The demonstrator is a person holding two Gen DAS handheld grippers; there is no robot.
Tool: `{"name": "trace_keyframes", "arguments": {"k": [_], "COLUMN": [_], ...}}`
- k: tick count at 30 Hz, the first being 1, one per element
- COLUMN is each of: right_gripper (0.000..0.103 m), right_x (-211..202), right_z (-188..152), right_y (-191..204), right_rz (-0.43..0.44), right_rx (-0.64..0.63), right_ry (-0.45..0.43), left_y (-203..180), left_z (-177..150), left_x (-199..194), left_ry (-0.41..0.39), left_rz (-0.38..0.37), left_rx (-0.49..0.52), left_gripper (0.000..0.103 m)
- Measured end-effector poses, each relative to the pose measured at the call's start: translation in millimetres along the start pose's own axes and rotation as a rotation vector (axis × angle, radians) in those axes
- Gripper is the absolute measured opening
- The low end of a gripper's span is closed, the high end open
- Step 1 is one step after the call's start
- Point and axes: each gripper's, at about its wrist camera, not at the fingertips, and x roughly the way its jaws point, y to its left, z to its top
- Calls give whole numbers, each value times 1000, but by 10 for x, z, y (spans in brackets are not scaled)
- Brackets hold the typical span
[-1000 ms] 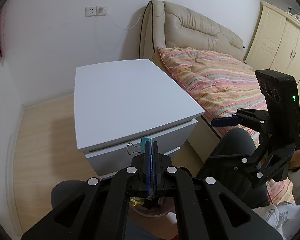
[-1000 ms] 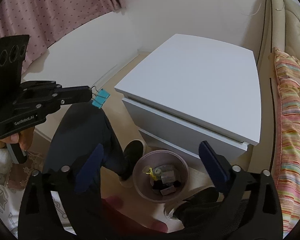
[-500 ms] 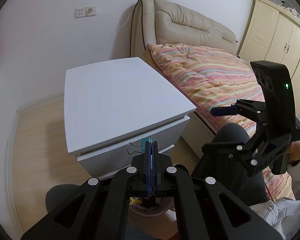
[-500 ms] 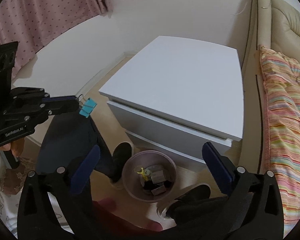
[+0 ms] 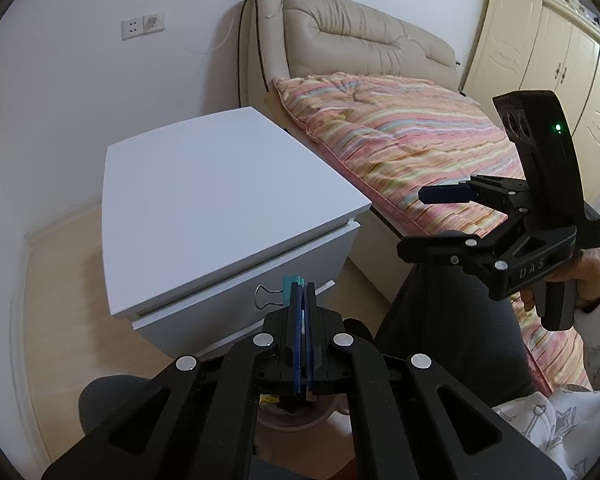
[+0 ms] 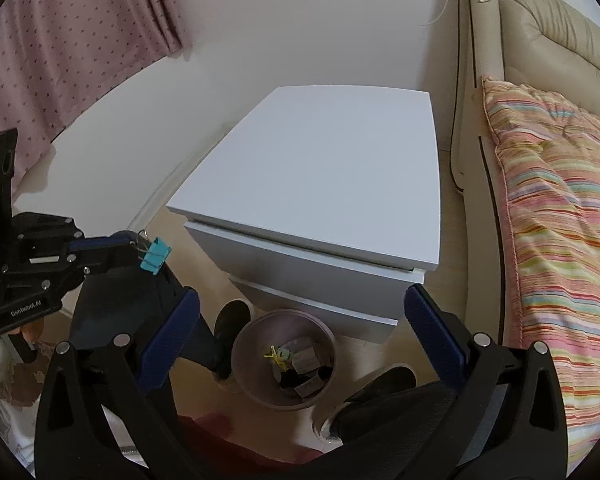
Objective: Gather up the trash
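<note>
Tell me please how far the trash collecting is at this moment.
Done: the round pink waste bin on the floor already holds several scraps, and nothing lies on the white bedside cabinet. In hand: the left gripper is shut on a small teal binder clip. The right gripper is open and empty. Left: dropping the clip into the bin.

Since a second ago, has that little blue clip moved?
Yes. In the right wrist view the binder clip sits further right and lower against the bin, nearer it.
</note>
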Motion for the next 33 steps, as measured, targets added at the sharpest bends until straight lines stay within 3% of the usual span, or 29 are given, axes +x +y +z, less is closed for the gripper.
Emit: {"name": "trace_keyframes", "arguments": {"k": [4,7,9,11,13,19,33], "right_gripper": [100,100,100,100,100,100,100], "right_x": [0,6,12,18,26,69,106], "right_z": [-13,-10,-12,-13,-14,-15,54], "right_y": [-42,-54,-63,-62,-55,-33,44], "right_rz": [5,8,11,11,11,14,1], "right_rx": [12,14,16,17,17,18,6], "right_ry": [-3,-3,-2,-1,3,13,21], "left_y": [-15,-12,7,54,76,168,375], "left_z": [0,-3,-11,-23,-35,-38,-14], "left_x": [16,39,66,70,41,41,66], "left_ry": [8,15,22,6,-22,-22,-15], "left_rz": [1,-1,10,13,15,37,58], "left_rx": [7,5,-1,-26,-37,-71,-148], "left_gripper": [1,8,24,71,89,95,96]}}
